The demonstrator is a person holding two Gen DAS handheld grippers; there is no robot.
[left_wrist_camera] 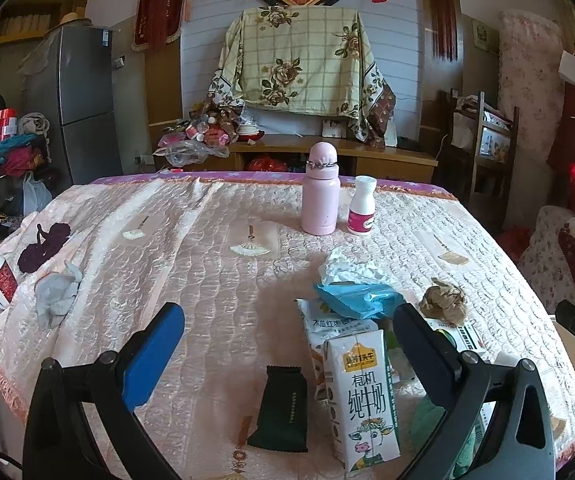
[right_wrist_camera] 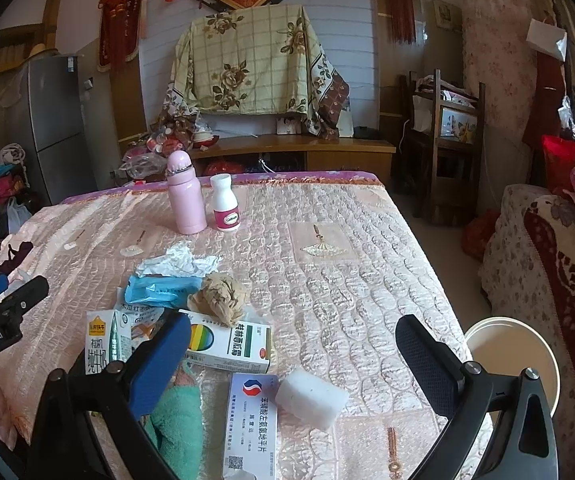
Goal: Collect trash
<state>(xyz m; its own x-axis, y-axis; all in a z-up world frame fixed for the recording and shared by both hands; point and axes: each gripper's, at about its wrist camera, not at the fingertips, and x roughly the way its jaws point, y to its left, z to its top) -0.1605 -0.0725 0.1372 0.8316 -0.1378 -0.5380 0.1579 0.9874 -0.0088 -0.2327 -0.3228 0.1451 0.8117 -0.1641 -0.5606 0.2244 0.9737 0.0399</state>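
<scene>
Here, both claws (left_wrist_camera: 287, 344) (right_wrist_camera: 293, 354) agape above littered tablecloth (left_wrist_camera: 207, 280).

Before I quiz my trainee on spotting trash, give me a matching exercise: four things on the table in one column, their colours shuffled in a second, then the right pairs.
Things:
1. flask
2. milk carton
3. snack wrapper
4. paper ball

Colours:
A. brown
B. black
C. pink
D. white with green edges

Pairs: 1-C, 2-D, 3-B, 4-A
</scene>
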